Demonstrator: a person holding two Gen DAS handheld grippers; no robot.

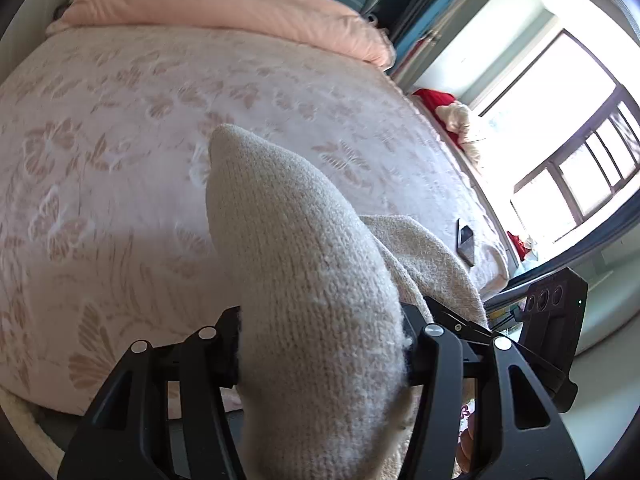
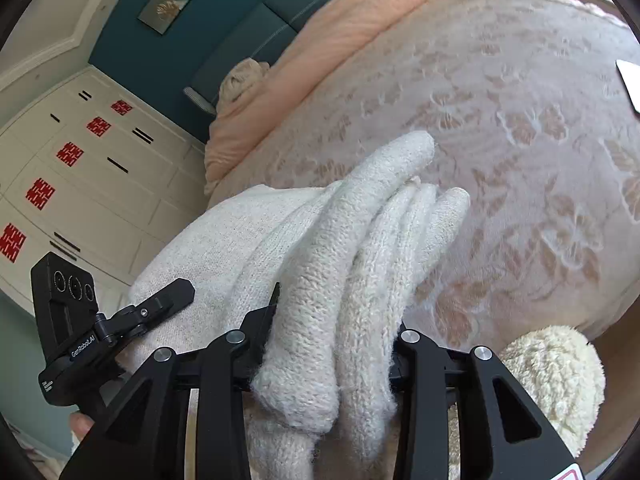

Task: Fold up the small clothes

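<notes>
The left hand-held gripper (image 1: pixel 320 344) was clamped on a thick roll of cream knit garment (image 1: pixel 296 248), which rose ahead of it above the floral pink bed (image 1: pixel 120 140). The right hand-held gripper (image 2: pixel 332 344) was closed on bunched, fuzzy white folds of the knit (image 2: pixel 352 240). The fabric looked coarse-ribbed and slightly pilled, trailing between both grippers.

The right tongs (image 2: pixel 332 344) are clamped on bunched cream knit garment (image 2: pixel 320 280), its folds pointing toward the bed (image 2: pixel 520 120). The left tongs (image 2: pixel 176 292) touch the same garment at its left. A peach duvet (image 2: pixel 320 52) lies beyond.
</notes>
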